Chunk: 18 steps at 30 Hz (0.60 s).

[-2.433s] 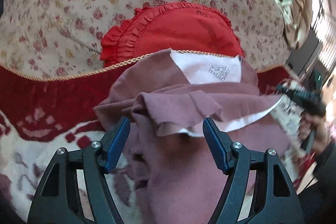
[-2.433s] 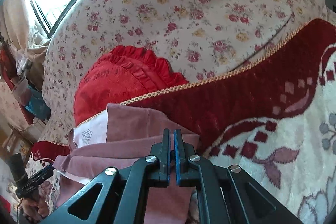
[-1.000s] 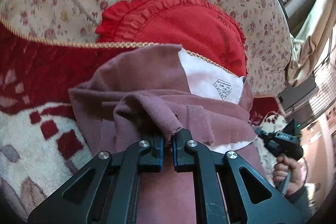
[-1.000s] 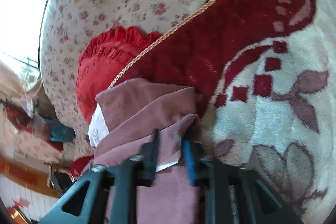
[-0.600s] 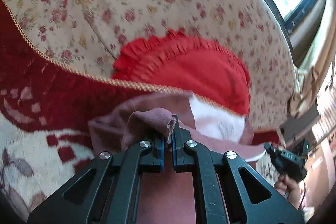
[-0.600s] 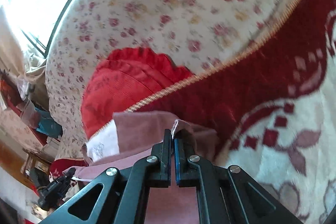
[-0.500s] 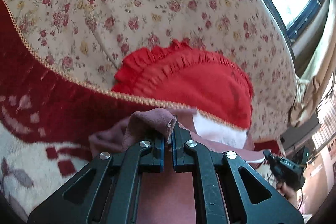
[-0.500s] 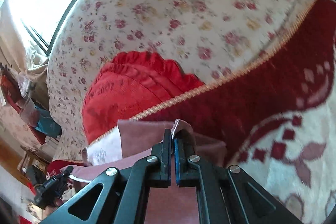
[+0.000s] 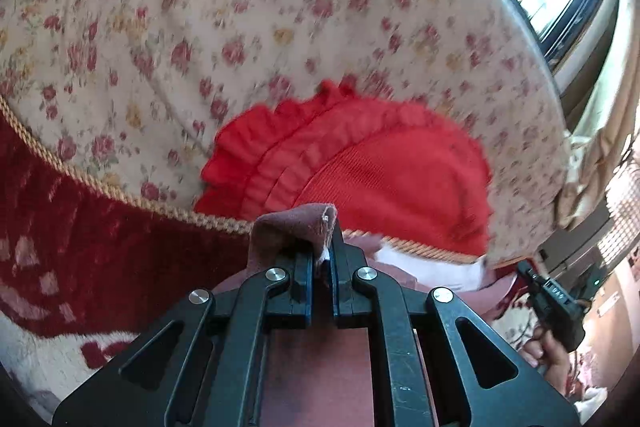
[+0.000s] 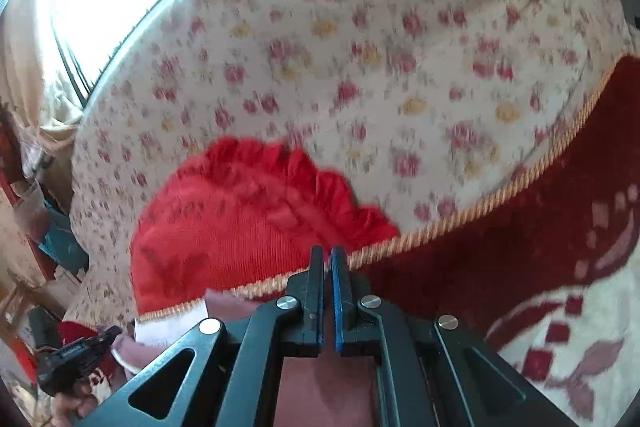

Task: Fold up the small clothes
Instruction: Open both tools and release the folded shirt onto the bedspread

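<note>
- The left gripper [image 9: 320, 263] is clenched on a bunched edge of the small mauve-pink fleece garment [image 9: 296, 223]; the pinched fold stands up over the jaws, and the rest of the cloth hangs back under the gripper frame toward the near side.
- The right gripper [image 10: 327, 291] has its jaws pressed together. Mauve cloth shows below its frame, but no fabric is plainly visible between the tips, so a grip on the garment's other edge is likely, not certain.
- The garment's white inner lining [image 9: 432, 267] shows just right of the left gripper, so the cloth's long axis seems to run left to right between the two hands.
- Just beyond both sets of tips runs the gold cord border [image 10: 480, 211] of the dark red patterned blanket [image 10: 520, 255], with the red frilled cushion [image 9: 380, 179] against the floral sofa back [image 9: 240, 27] farther off.
- Judgement: the held edge has to travel toward that far side and come down flat, both hands moving level together, or the fold will skew.
</note>
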Available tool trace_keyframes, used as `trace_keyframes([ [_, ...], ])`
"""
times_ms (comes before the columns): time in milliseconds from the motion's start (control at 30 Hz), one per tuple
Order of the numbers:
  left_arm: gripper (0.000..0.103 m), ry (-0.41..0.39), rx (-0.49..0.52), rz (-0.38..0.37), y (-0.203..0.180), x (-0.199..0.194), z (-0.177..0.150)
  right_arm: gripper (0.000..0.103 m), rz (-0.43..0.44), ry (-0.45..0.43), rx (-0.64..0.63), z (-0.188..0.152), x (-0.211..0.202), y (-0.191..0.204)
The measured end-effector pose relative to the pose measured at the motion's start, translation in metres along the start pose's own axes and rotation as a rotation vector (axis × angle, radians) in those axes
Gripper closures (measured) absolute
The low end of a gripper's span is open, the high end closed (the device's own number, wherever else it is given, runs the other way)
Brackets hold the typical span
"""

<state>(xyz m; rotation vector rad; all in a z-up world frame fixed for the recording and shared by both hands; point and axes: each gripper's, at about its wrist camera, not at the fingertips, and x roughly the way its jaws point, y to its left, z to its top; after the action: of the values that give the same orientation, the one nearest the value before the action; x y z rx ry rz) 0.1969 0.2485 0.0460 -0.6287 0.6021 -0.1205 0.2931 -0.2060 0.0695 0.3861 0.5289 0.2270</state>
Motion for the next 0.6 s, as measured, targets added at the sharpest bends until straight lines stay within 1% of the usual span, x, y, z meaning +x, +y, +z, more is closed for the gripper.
trace_keyframes([
  [67, 0.098, -0.020, 0.020, -0.004, -0.004, -0.010, 0.001, 0.101, 0.008, -0.057, 0.014, 0.004, -0.011, -0.006],
  [133, 0.094, -0.027, 0.018, -0.020, -0.005, -0.014, 0.000, 0.100, -0.002, -0.066, 0.003, 0.008, -0.021, -0.007],
  [167, 0.079, -0.019, -0.012, -0.034, -0.001, -0.013, 0.000, 0.100, 0.010, -0.063, 0.000, 0.008, -0.027, -0.007],
  [200, 0.065, 0.000, -0.071, -0.065, 0.007, -0.009, 0.000, 0.100, 0.028, -0.045, -0.014, 0.008, -0.031, -0.003],
  [233, 0.036, 0.057, -0.194, -0.154, 0.025, 0.003, -0.002, 0.100, 0.054, -0.020, -0.041, 0.006, -0.034, 0.002],
  [267, 0.033, 0.104, -0.274, -0.206, 0.037, 0.012, -0.005, 0.100, 0.095, 0.007, -0.083, 0.003, -0.036, 0.012],
  [300, 0.033, 0.147, -0.356, -0.218, 0.050, 0.020, -0.009, 0.100, 0.138, 0.048, -0.143, -0.003, -0.036, 0.026],
  [333, 0.033, 0.154, -0.385, -0.209, 0.055, 0.021, -0.011, 0.100, 0.161, 0.091, -0.195, -0.009, -0.033, 0.038],
  [367, 0.033, 0.119, -0.400, -0.166, 0.062, 0.015, -0.011, 0.100, 0.178, 0.142, -0.258, -0.019, -0.029, 0.053],
  [433, 0.033, 0.047, -0.367, -0.110, 0.061, 0.000, -0.006, 0.100, 0.225, 0.235, -0.348, -0.038, -0.019, 0.080],
  [467, 0.033, 0.014, -0.327, -0.093, 0.055, -0.010, -0.003, 0.100, 0.250, 0.297, -0.378, -0.050, -0.010, 0.092],
  [500, 0.033, 0.003, -0.305, -0.085, 0.051, -0.014, -0.003, 0.100, 0.248, 0.344, -0.404, -0.060, -0.001, 0.102],
  [533, 0.033, -0.005, -0.260, -0.080, 0.041, -0.020, -0.003, 0.100, 0.221, 0.380, -0.426, -0.069, 0.008, 0.109],
  [567, 0.033, -0.002, -0.233, -0.081, 0.035, -0.022, -0.003, 0.100, 0.189, 0.431, -0.443, -0.079, 0.019, 0.114],
  [600, 0.033, 0.005, -0.182, -0.087, 0.023, -0.025, -0.004, 0.100, 0.154, 0.490, -0.452, -0.088, 0.032, 0.117],
])
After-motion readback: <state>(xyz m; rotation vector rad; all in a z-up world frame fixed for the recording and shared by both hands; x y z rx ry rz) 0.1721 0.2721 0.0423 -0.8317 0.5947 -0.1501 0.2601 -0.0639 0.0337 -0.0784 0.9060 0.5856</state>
